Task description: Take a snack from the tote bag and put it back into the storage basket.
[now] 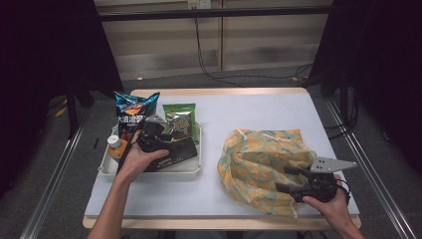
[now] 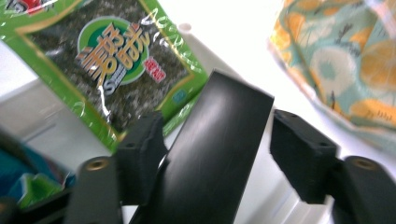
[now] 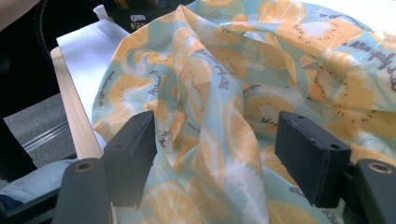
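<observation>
At the far left of the white surface [image 1: 219, 199] stood a shallow white tray [image 1: 149, 172]. Leaning at its back left was a blue crisp bag [image 1: 133, 110], with a small orange-capped bottle [image 1: 115, 144] just in front of it. Beside the blue bag, at the tray's back right, leaned a green seaweed packet [image 1: 180, 119], its gold lettering plain in the left gripper view [image 2: 114, 53].

The left tongs [image 1: 158, 128] reached down into the tray, over a flat black packet [image 1: 174, 152] that lay along the tray's front. In the left gripper view that black packet [image 2: 212, 154] rose between the two jaws: the left-hand pad lay against its edge, while a clear gap stood between it and the right-hand pad. The jaws were thus apart around the packet, not clamped on it.

Right of the tray, well apart from it, sat a crumpled cloth bag printed with orange slices [image 1: 263, 164], on the near right part of the surface. The right tongs [image 1: 287, 180] lay at its near right side. In the right gripper view their jaws stood wide apart, the bag's fabric [image 3: 224, 102] bulging between and beyond them; I could not tell whether either pad touched the cloth.
</observation>
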The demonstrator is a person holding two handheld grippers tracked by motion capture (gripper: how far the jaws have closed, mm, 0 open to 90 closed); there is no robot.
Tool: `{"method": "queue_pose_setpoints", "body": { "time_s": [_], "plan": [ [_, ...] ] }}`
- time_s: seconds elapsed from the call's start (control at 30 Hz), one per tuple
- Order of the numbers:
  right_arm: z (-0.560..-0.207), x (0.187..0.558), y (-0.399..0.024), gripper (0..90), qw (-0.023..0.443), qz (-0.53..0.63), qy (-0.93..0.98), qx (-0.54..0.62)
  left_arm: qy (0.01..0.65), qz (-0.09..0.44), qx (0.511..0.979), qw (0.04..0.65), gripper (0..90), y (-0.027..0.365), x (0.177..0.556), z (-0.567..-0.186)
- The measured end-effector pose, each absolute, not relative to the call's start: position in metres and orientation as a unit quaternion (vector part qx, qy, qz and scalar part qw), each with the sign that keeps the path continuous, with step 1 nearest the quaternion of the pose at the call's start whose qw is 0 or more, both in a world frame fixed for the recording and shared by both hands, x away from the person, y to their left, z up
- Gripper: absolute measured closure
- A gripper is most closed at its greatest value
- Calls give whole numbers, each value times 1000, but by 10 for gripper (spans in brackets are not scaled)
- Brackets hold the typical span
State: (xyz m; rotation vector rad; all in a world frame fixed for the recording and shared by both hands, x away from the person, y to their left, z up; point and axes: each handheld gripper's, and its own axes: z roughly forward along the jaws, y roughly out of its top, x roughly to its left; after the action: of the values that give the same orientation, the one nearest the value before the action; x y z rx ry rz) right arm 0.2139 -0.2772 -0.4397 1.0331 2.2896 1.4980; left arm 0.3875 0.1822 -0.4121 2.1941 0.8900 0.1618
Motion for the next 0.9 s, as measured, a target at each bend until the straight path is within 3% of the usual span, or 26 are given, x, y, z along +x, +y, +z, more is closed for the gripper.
{"method": "queue_pose_setpoints", "body": {
  "time_s": [0.13,0.17,0.33,0.5,0.67,0.9],
  "plan": [
    [-440,214,-277,293,108,510,778,351,355,60,848,390,558,178,394,-414],
    [-440,214,-278,294,108,510,778,350,359,63,842,398,658,177,395,-415],
    [-441,214,-279,293,105,512,777,350,363,62,837,404,826,175,400,-418],
    [-441,213,-280,288,106,514,775,353,386,74,829,398,870,169,404,-422],
    [-440,212,-281,288,109,516,774,352,406,78,822,391,858,172,410,-428],
    [-442,213,-281,286,105,517,774,351,394,75,839,368,891,165,408,-427]
  ]
}}
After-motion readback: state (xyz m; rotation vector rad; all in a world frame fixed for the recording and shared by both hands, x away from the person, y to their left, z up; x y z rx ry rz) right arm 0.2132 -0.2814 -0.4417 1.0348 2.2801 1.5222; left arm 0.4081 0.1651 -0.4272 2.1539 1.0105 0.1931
